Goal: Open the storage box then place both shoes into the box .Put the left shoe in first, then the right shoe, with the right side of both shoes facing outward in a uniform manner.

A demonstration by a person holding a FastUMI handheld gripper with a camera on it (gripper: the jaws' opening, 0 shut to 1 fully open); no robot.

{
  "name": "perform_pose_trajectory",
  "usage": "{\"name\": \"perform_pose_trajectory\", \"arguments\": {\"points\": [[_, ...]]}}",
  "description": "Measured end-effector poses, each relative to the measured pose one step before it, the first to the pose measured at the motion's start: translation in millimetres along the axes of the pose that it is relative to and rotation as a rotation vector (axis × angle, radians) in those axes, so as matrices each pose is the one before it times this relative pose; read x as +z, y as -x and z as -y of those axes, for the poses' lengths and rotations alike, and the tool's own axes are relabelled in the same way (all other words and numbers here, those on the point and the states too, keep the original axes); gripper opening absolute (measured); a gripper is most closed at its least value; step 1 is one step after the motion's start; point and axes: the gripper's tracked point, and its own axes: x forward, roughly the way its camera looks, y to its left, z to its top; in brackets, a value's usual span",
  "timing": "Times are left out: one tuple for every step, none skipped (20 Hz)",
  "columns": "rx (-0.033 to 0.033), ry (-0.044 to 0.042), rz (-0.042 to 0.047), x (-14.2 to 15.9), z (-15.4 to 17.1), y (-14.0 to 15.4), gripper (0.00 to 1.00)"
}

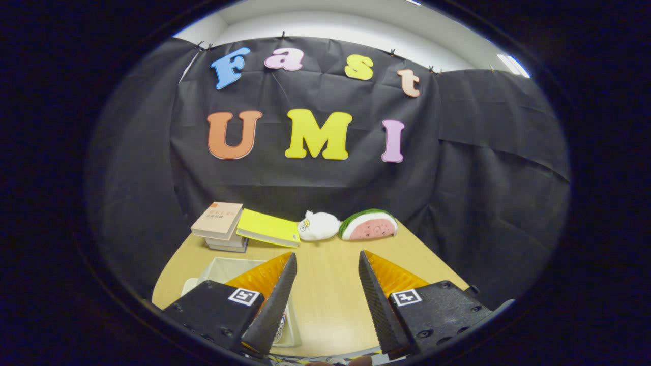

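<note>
Two black serrated fingers of the gripper [327,262] stand wide apart with nothing between them but bare tabletop; each carries an orange back and a small square marker on its black mount.

At about 8 o'clock from the gap, the storage box [224,267] sits on the wooden table [325,295], a pale, open-topped container. The left finger [277,292] crosses in front of it and covers most of its right side, so only its far rim, a bit of its left wall and a strip of its near right corner show. Whether anything lies inside cannot be told, and a lid cannot be made out.

At 10 o'clock, beyond the box, a stack of books [219,226] rests near the table's far left edge, a tan one on top. Just beside it, toward 11 o'clock, a yellow book [268,227] leans against the stack, tilted.

At 12 o'clock a white plush toy [319,225] lies at the far edge, touching or nearly touching the watermelon-slice plush [369,225] at 1 o'clock. Both sit close against the black cloth wall.

The open room is the middle of the table: a broad bare lane runs from between the fingers out to the plush toys. The table's right edge slants away at 2 o'clock, with the right finger [376,295] hiding its near stretch.
</note>
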Motion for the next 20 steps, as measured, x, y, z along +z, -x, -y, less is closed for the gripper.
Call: {"name": "perform_pose_trajectory", "arguments": {"points": [[-0.0048, 0.00556, 0.0263, 4.46, 3.23, 4.43, 0.8], [-0.00343, 0.00147, 0.02276, 3.51, 1.48, 5.11, 0.8], [0.00041, 0.0025, 0.02052, 4.0, 1.44, 3.5, 0.8], [0.00474, -0.00211, 0.01784, 3.03, -1.32, 4.19, 0.8], [0.00401, -0.00479, 0.01029, 2.35, -0.48, 2.5, 0.92], [0.00687, -0.00412, -0.00061, 1.73, -1.65, 1.7, 1.0], [0.00293, 0.0025, -0.00037, -1.38, -0.69, 5.06, 1.0], [0.00162, 0.00884, 0.00101, 0.66, -0.71, 3.04, 1.0], [0.00248, 0.01067, 0.00558, 2.47, -0.98, 1.46, 1.0], [-0.00017, 0.00734, 0.00823, 3.32, -1.3, 2.34, 1.0], [0.00217, 0.0059, 0.00058, 1.27, -2.07, 2.01, 1.0], [0.00314, 0.00022, 0.00231, 0.21, -1.47, 1.56, 1.0], [0.00326, -0.00309, 0.00309, -0.72, -1.45, 1.68, 1.0], [0.00216, -0.00528, 0.00242, -0.26, -1.8, 0.92, 1.0], [0.0053, -0.00757, -0.00019, -1.29, -2.69, 0.45, 1.0], [0.00403, -0.00945, -0.00093, -1.05, -2.34, 1.33, 1.0], [0.00437, -0.00611, 0.00092, -0.14, -2.88, 1.36, 1.0], [0.0016, -0.00203, 0.00174, 0.4, -0.94, 1.49, 1.0], [0.00115, 0.00055, 0.00155, 0.01, 1.84, -0.88, 1.0], [0.00324, 0.00071, -0.00122, -0.59, -0.55, 0.69, 1.0]]}}
